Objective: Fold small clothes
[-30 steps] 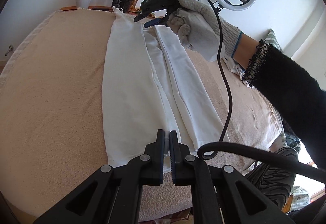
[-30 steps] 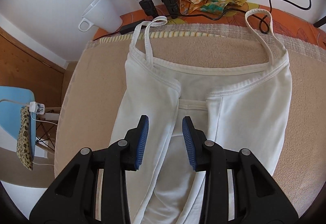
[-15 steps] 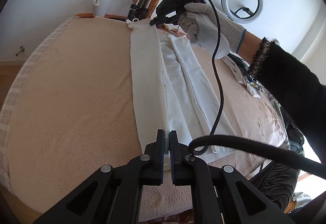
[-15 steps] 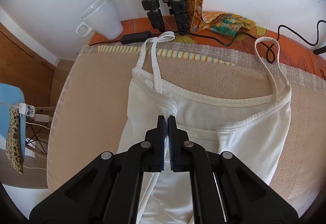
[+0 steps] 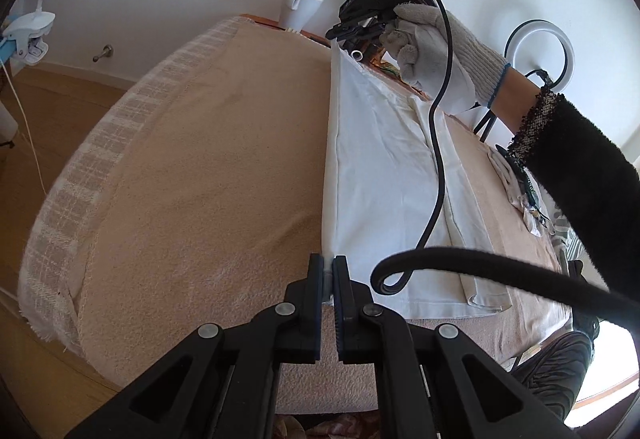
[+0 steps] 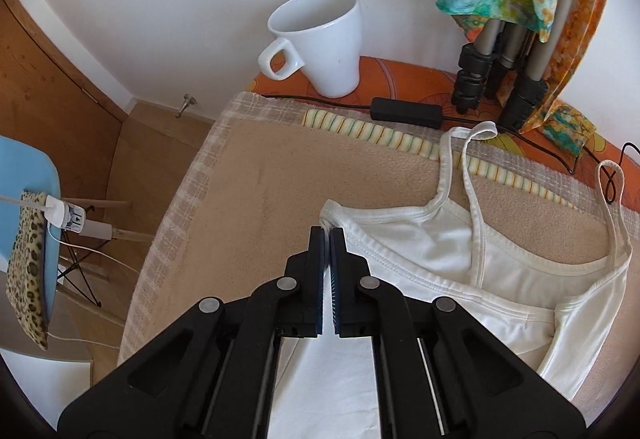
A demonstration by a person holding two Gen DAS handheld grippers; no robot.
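Observation:
A white strappy camisole [image 5: 384,167] lies lengthwise on the beige towel-covered table [image 5: 208,175]. My left gripper [image 5: 328,267] is shut on the hem corner at the near end and lifts the left edge. My right gripper [image 6: 329,235] is shut on the top corner of the camisole [image 6: 420,251] beside the left strap [image 6: 448,159]; it also shows at the far end in the left wrist view [image 5: 352,31], held by a gloved hand. The edge between the two grippers is raised and stretched taut.
A white mug [image 6: 320,43] stands on the orange cloth at the far edge, with a black adapter [image 6: 406,113] and tripod legs [image 6: 500,79] beside it. A ring light [image 5: 538,51] stands at the right. A blue chair [image 6: 28,215] stands left of the table.
My right gripper has shut on the top corner. Both grippers have lifted the camisole's folded flap and carried it leftwards, opening it out.

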